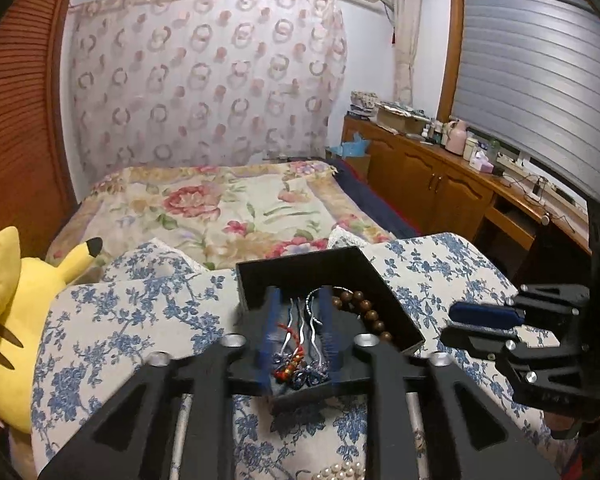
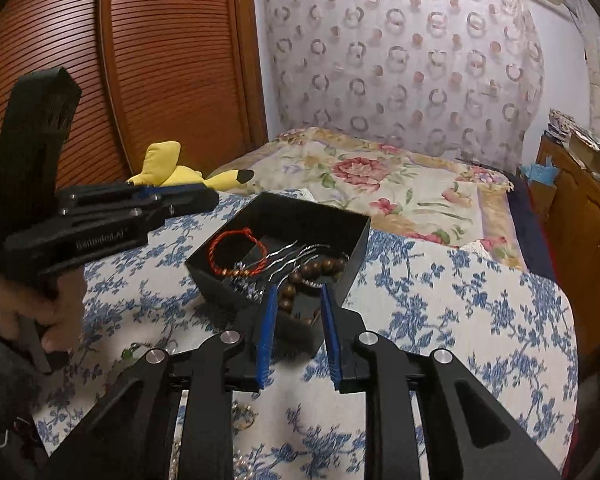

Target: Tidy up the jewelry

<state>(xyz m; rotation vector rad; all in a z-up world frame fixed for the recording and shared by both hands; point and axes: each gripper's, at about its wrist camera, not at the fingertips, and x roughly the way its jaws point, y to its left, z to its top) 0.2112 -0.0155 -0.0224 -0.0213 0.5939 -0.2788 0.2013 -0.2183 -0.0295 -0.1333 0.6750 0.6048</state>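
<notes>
In one black box (image 2: 352, 240), one red bracelet (image 2: 236, 250), one wooden bead bracelet (image 2: 300, 280), both hand-held grippers (image 1: 298, 332) (image 2: 298, 328) released.

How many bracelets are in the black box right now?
2. The red cord bracelet lies at the left, the wooden bead bracelet along the right wall. More could hide beneath the silver hairpins.

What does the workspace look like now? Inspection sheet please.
Surface: blue floral cloth.
Job's things: black box holding red bracelet, silver hairpins, brown beads.
Clutter: pearls at near edge; yellow plush beside bed.
Grippers: left gripper open over box; right gripper open, nothing held.
Cables: cables on far desk.
Surroundings: floral bed, wooden wardrobe, window blind.
</notes>
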